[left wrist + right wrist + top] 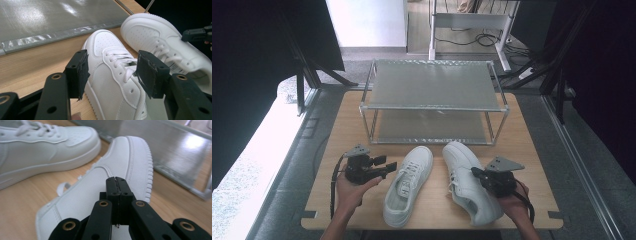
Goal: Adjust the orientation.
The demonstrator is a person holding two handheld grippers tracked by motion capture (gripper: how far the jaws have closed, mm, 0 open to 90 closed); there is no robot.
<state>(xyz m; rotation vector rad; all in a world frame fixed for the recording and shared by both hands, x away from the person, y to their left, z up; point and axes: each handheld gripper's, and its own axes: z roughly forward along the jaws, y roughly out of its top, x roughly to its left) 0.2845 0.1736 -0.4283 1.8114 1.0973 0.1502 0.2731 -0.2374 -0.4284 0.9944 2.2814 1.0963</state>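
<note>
We have two white shoes on the table [337, 150], both just in front of the metal rack [432, 100]. Our left tool [379, 167] gapes wide beside the left shoe [408, 186], nothing between its pads. Our right tool [477, 174] is pressed fully together, empty, its tips over the right shoe [467, 187].

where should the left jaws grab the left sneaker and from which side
Best guess: grip the left sneaker at the collar wall beside the laces, coming from its left, where the left gripper already points with its jaws open. The shoe stands upright on the table, so the open top leaves a thin wall to pinch. The right sneaker crowds the other side.
</note>
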